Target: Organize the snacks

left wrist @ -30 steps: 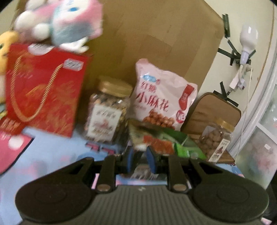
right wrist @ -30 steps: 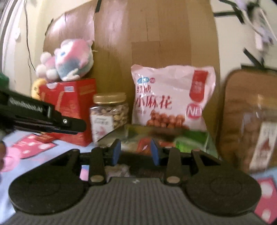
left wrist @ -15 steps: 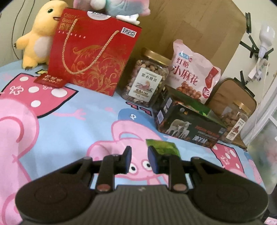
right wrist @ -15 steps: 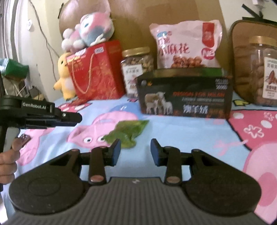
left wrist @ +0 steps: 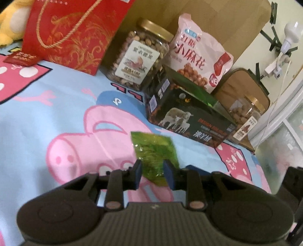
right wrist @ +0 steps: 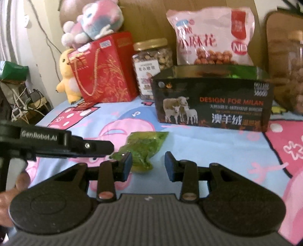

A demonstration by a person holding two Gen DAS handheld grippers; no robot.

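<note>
A small green snack packet (left wrist: 154, 151) lies flat on the pig-print cloth; it also shows in the right wrist view (right wrist: 144, 149). My left gripper (left wrist: 152, 175) is open, its blue pads either side of the packet's near end, just above the cloth. My right gripper (right wrist: 148, 166) is open and empty, close to the packet's right side. The left gripper's body (right wrist: 56, 142) reaches in from the left in the right wrist view. An open dark box with sheep on it (left wrist: 189, 121) (right wrist: 212, 102) stands behind the packet.
Along the back stand a red gift bag (left wrist: 70, 32), a nut jar (left wrist: 138, 58), a pink snack bag (left wrist: 200, 58), a second jar (left wrist: 244, 117) and a cardboard sheet (left wrist: 217, 17). Plush toys (right wrist: 90, 24) sit on and beside the red bag. The cloth's edge is at the left (right wrist: 43, 117).
Both grippers have dropped from the box down toward the cloth and closed in on the green packet. The left pads now straddle its near end. Both jaws have stayed open.
</note>
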